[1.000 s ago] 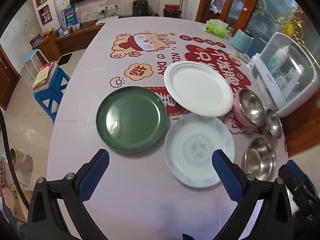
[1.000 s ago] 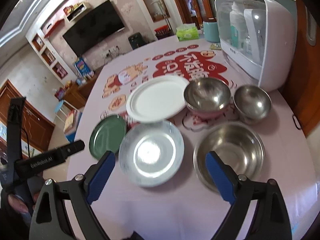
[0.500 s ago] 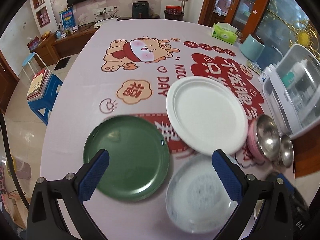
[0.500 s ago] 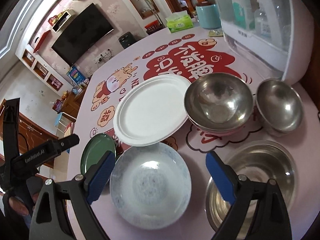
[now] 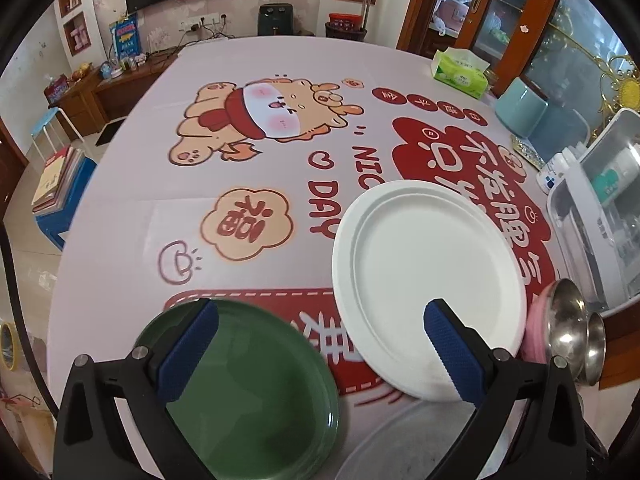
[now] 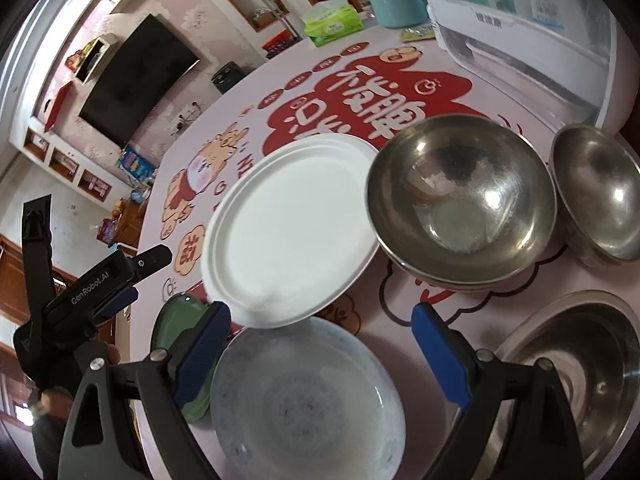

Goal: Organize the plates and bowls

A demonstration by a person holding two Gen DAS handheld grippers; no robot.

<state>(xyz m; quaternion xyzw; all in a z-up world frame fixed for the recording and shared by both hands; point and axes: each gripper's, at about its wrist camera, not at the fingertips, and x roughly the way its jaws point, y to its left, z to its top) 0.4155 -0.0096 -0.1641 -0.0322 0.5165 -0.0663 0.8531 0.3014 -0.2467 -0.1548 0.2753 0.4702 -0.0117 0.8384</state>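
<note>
a: plates first. where do they lie from each tool?

b: white plate sits ahead and to the right of the left gripper, its near rim reaching the right-hand blue pad. green plate is directly under that gripper's left-hand pad, so low in the left wrist view that its near edge is cut off.

a: and the other hand?

b: right gripper hangs over the patterned plate, which lies straight ahead between its fingers. the white plate's near rim overlaps the patterned plate's far edge in that view; i can't tell whether they touch.

a: jaws?

b: both spread wide, nothing held in either.

a: bowls?

b: three steel ones on the right side: a pink-sided bowl just beside the white plate, a smaller bowl past it, and a wide bowl nearest the right gripper's right finger.

a: so which takes what?

b: my guess: left is nearer the green plate, right nearer the patterned one.
</note>
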